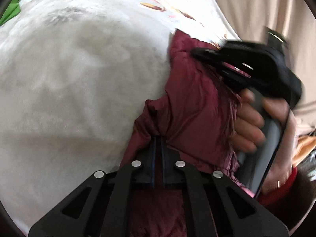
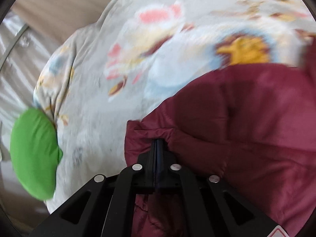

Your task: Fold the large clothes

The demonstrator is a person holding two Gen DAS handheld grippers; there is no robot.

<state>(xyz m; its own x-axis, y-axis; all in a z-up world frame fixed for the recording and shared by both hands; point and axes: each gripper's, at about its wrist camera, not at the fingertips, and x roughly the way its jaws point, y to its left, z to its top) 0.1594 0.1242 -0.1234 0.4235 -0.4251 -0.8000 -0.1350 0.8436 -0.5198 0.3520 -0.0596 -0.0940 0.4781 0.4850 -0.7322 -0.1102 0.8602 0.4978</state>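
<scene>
Maroon padded jacket [image 1: 197, 106] lies bunched on a pale bedspread [image 1: 79, 79] with a faded floral print. Left gripper [image 1: 158, 138]: jaws drawn nearly together, fingertips buried in a puckered fold of the jacket's edge, fabric pinched between the pads; the cloth gathers into creases right at the tips and passes under the gripper body toward the bottom of the left wrist view. The bulk of the jacket runs up and to the right of this gripper, its far corner reaching the bedspread's printed area. Also in the left wrist view, the right gripper [image 1: 199, 52] is seen from the side, blurred, lying over the jacket's upper right portion; the person's hand [image 1: 250, 126] wraps its grey handle, with a red sleeve cuff [image 1: 276, 193] at the wrist. Right gripper [image 2: 158, 141] in its own view: jaws closed tight on a fold of the jacket [image 2: 246, 118], fabric puckered around the fingertips; the jacket spreads from the tips out to the right and downward, its left edge just left of the fingers. A green cushion [image 2: 33, 154] sits at the bedspread's [image 2: 138, 49] left edge, well apart from the jacket. Right wrist view is motion-blurred.
</scene>
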